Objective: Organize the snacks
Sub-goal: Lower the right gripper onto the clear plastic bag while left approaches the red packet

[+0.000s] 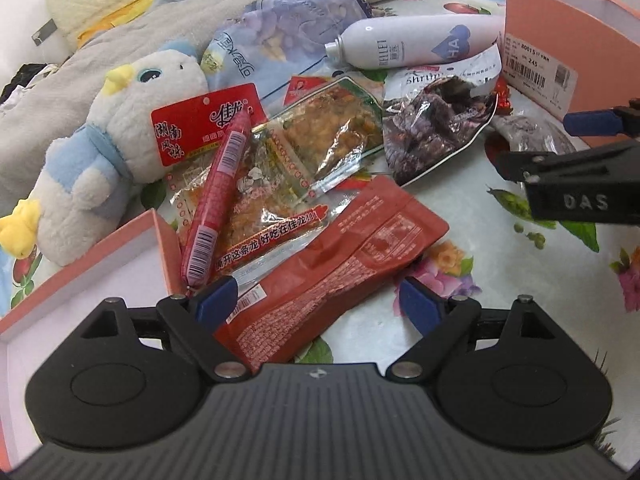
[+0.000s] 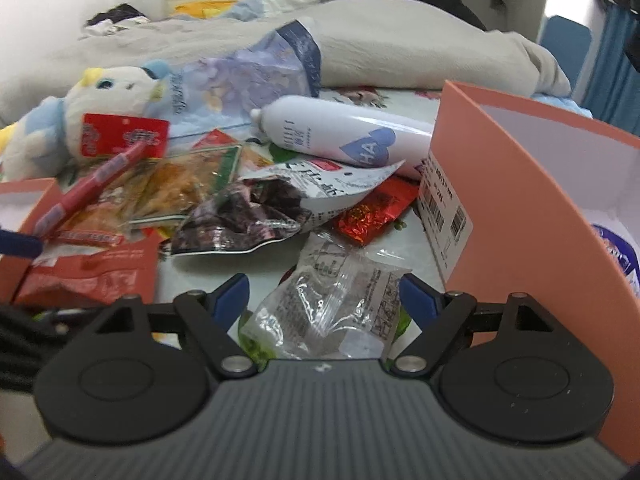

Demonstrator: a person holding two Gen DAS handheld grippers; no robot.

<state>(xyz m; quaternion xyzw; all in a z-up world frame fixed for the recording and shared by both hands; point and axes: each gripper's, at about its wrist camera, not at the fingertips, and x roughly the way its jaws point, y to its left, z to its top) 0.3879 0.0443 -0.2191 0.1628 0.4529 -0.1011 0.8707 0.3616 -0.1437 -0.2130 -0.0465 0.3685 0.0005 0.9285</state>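
A heap of snacks lies on a flowered cloth. In the left wrist view my left gripper (image 1: pixel 316 302) stands open, its blue pads on either side of the near end of a flat red packet (image 1: pixel 340 256). A pink sausage stick (image 1: pixel 218 200) rests on clear packets of orange snack (image 1: pixel 320 132). In the right wrist view my right gripper (image 2: pixel 324 294) is open over a clear crinkled packet (image 2: pixel 332 304), which lies between the pads unpressed. Beyond it are a dark torn bag (image 2: pixel 256 212) and a red foil sweet (image 2: pixel 372 212).
A tall pink box (image 2: pixel 520 200) stands at the right with a blue and white pack (image 2: pixel 616 252) inside. A low pink box (image 1: pixel 100 264) sits at the left. A white bottle (image 1: pixel 408 44), a plush toy (image 1: pixel 120 132) and a blue bag (image 1: pixel 288 28) lie behind, against bedding.
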